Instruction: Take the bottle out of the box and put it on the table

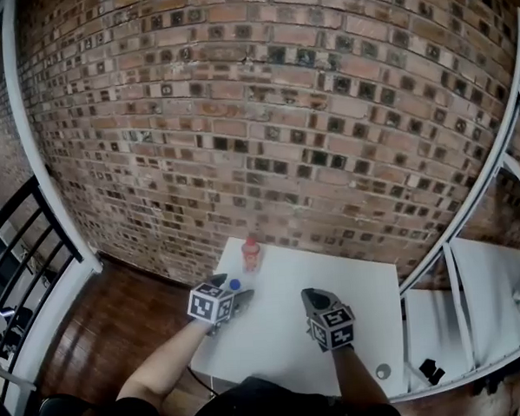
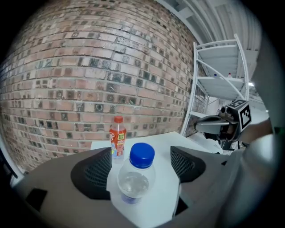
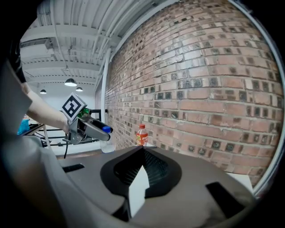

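Note:
A clear bottle with a blue cap (image 2: pixel 135 178) stands upright on the white table (image 1: pixel 284 332), between the jaws of my left gripper (image 2: pixel 141 152). The jaws are spread wide, with a gap on each side of the bottle and no pad touching it. In the head view the same bottle (image 1: pixel 234 286) sits just off the tip of the left gripper (image 1: pixel 239 299). An orange drink bottle with a red cap (image 1: pixel 250 255) stands farther back near the table's far edge. My right gripper (image 1: pixel 311 296) hovers over the middle of the table, its jaws together and empty (image 3: pixel 143 149).
A brick wall (image 1: pixel 264 116) rises right behind the table. A white metal shelf rack (image 1: pixel 472 270) stands to the right and a black railing (image 1: pixel 27 250) over wooden floor to the left. A small round object (image 1: pixel 383 371) lies at the table's near right corner.

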A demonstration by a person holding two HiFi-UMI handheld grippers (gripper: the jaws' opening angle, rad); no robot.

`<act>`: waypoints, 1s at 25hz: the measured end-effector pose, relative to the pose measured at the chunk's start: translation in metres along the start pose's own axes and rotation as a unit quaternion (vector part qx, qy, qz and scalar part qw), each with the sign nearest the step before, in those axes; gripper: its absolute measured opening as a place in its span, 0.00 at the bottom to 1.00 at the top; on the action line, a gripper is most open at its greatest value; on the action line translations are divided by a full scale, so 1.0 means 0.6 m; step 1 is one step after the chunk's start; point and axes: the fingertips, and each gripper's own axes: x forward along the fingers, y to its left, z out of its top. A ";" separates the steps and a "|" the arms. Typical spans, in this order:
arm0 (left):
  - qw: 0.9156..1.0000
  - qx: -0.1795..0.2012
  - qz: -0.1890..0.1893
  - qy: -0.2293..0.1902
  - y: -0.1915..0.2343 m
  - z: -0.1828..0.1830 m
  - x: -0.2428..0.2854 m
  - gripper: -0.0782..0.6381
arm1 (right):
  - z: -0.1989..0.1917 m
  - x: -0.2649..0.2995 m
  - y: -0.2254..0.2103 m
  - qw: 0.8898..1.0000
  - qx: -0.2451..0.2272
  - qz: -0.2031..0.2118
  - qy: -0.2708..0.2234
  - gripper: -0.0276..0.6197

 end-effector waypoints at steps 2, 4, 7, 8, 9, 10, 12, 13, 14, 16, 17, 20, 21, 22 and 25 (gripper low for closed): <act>1.000 0.005 -0.005 -0.021 -0.012 0.025 -0.019 0.69 | 0.014 -0.009 0.001 1.000 -0.003 -0.013 -0.013 0.05; 0.999 0.009 -0.004 -0.052 -0.021 0.053 -0.043 0.69 | 0.030 -0.018 0.002 0.999 -0.001 -0.026 -0.032 0.05; 0.993 0.001 0.026 -0.117 -0.011 0.098 -0.086 0.54 | 0.051 -0.035 0.003 0.998 0.006 -0.037 -0.055 0.05; 0.990 -0.006 0.039 -0.136 -0.002 0.109 -0.101 0.46 | 0.055 -0.041 0.003 0.997 0.009 -0.039 -0.060 0.05; 0.987 -0.014 0.053 -0.154 0.007 0.118 -0.115 0.38 | 0.058 -0.046 0.003 0.997 0.010 -0.041 -0.063 0.05; 0.983 -0.024 0.065 -0.170 0.018 0.125 -0.129 0.31 | 0.060 -0.052 0.002 0.997 0.011 -0.043 -0.066 0.05; 0.976 -0.038 0.083 -0.199 0.035 0.136 -0.156 0.12 | 0.063 -0.063 0.000 0.996 0.015 -0.047 -0.070 0.05; 0.974 -0.036 0.086 -0.208 0.038 0.141 -0.167 0.11 | 0.065 -0.068 -0.003 0.996 0.018 -0.051 -0.073 0.05; 0.973 -0.026 0.085 -0.212 0.036 0.147 -0.175 0.11 | 0.068 -0.072 -0.006 0.995 0.023 -0.057 -0.078 0.05; 0.973 0.004 0.083 -0.214 0.027 0.158 -0.190 0.11 | 0.069 -0.082 -0.015 0.993 0.032 -0.080 -0.086 0.05; 0.972 0.016 0.083 -0.217 0.021 0.164 -0.198 0.11 | 0.069 -0.088 -0.019 0.991 0.036 -0.093 -0.088 0.05; 0.968 0.033 0.078 -0.236 0.006 0.176 -0.228 0.11 | 0.069 -0.111 -0.021 0.988 0.041 -0.116 -0.091 0.05; 0.966 0.034 0.075 -0.243 0.002 0.179 -0.239 0.11 | 0.070 -0.121 -0.020 0.988 0.041 -0.117 -0.093 0.05; 0.965 0.034 0.069 -0.251 -0.001 0.180 -0.250 0.11 | 0.072 -0.131 -0.019 0.988 0.043 -0.119 -0.094 0.05; 0.964 0.029 0.038 -0.260 -0.010 0.178 -0.269 0.11 | 0.067 -0.163 -0.015 0.985 0.056 -0.125 -0.101 0.05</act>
